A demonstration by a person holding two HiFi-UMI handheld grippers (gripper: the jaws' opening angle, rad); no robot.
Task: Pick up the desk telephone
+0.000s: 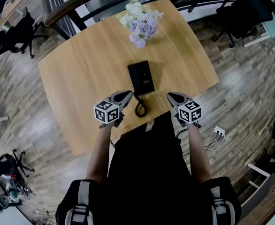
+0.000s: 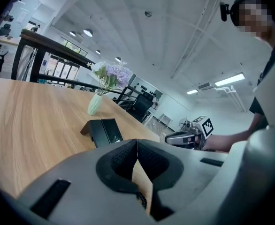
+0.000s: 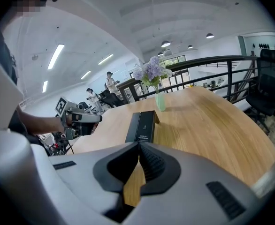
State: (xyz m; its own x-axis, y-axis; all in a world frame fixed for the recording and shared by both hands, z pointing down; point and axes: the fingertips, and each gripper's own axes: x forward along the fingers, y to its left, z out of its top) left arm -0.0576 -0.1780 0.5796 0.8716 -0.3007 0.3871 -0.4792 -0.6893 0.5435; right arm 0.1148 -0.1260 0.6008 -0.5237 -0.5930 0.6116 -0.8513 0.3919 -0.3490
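Observation:
A black desk telephone (image 1: 141, 77) lies flat on the wooden table (image 1: 90, 69), its coiled cord (image 1: 140, 108) trailing toward the near edge. It also shows in the left gripper view as the telephone (image 2: 104, 131) and in the right gripper view as the telephone (image 3: 142, 126). My left gripper (image 1: 127, 96) hovers at the near edge, left of the cord, jaws shut and empty. My right gripper (image 1: 171, 98) hovers right of the cord, also shut and empty. Each gripper sees the other: the right gripper (image 2: 172, 137) and the left gripper (image 3: 94, 118).
A pale vase of purple and white flowers (image 1: 140, 22) stands on the table beyond the telephone. Black office chairs (image 1: 243, 13) and a dark railing (image 1: 81, 3) surround the table. A power strip with cables (image 1: 217, 132) lies on the floor at the right.

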